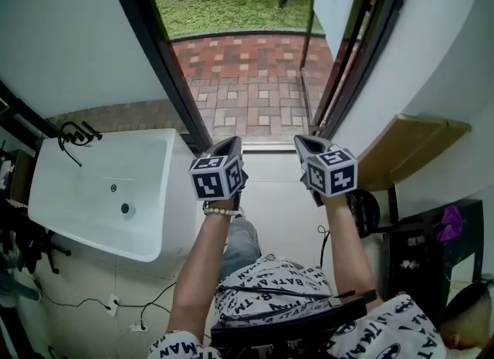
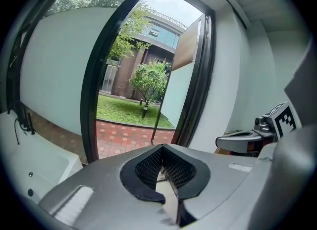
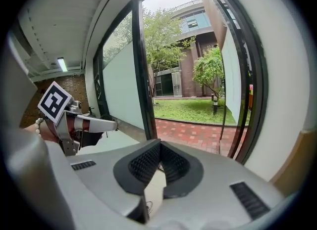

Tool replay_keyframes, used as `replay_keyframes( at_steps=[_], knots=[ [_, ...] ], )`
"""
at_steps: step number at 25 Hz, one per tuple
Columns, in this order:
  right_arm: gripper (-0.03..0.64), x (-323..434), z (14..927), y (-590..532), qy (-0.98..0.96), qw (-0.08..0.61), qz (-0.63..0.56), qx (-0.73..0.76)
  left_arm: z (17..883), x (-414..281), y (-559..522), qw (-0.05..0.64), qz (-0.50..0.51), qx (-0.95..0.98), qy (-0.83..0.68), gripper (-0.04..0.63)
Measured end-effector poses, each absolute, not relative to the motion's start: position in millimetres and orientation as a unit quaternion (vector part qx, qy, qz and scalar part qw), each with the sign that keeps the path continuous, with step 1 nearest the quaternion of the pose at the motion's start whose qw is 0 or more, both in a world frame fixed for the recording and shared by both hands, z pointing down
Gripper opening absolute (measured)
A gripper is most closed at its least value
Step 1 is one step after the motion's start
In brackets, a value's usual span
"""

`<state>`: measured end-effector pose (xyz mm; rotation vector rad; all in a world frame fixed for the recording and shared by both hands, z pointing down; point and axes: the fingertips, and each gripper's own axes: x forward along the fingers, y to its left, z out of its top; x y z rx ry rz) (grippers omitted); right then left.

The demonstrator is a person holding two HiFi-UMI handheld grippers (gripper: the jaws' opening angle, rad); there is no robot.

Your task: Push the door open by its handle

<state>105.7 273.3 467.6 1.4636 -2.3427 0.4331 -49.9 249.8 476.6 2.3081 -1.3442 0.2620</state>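
The door stands swung outward on the right of the doorway, a white panel in a dark frame. A thin dark upright bar runs down its edge and looks like the handle. My left gripper and right gripper are held side by side before the threshold, pointing out and touching neither door nor bar. The left gripper is shut with nothing between its pads. My right gripper is shut and empty too. The door shows ahead to the right in the right gripper view.
A white basin with a black tap stands at the left. The black door-frame post rises beside it. A wooden shelf juts from the right wall. Brick paving and lawn lie outside.
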Motion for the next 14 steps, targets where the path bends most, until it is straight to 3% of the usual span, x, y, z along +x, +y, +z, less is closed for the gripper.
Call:
replay_keyframes(
  at_steps=[14],
  knots=[
    [0.002,93,461,289,-0.822,0.176,0.141,0.523,474,-62,260,0.222,0.085,0.842,-0.484,-0.011]
  ],
)
